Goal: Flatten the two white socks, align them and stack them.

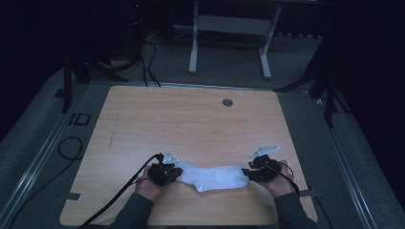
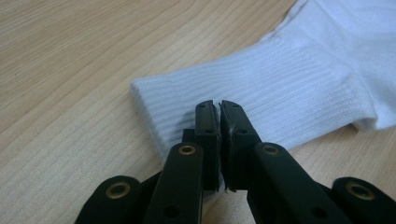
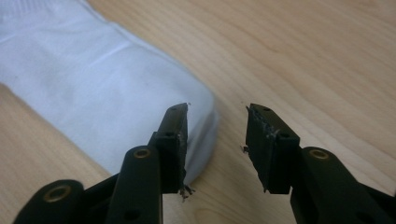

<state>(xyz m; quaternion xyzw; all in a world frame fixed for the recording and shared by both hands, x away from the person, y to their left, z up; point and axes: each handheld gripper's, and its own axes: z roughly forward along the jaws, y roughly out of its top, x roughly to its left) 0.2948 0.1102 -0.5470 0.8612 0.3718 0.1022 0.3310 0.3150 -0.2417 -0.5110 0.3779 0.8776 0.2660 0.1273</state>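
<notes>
A white sock [image 1: 215, 177] lies flat near the front edge of the wooden table [image 1: 191, 119], stretched between my two grippers. My left gripper [image 1: 179, 171] is at its ribbed cuff [image 2: 289, 84]. Its jaws [image 2: 219, 105] stand together over the cuff with only a hairline slit between them, and I cannot tell whether fabric is pinched. My right gripper [image 1: 246, 172] is at the toe end. In the right gripper view its jaws [image 3: 217, 109] stand apart, and the rounded toe [image 3: 93, 93] reaches just past the left jaw into the gap without being pressed.
A round cable hole [image 1: 227, 102] sits at the far middle of the table. A black cable [image 1: 119, 193] trails off the front left edge. The legs of a white frame [image 1: 229, 43] and dark stands are on the floor beyond. A person's sleeves enter at the bottom.
</notes>
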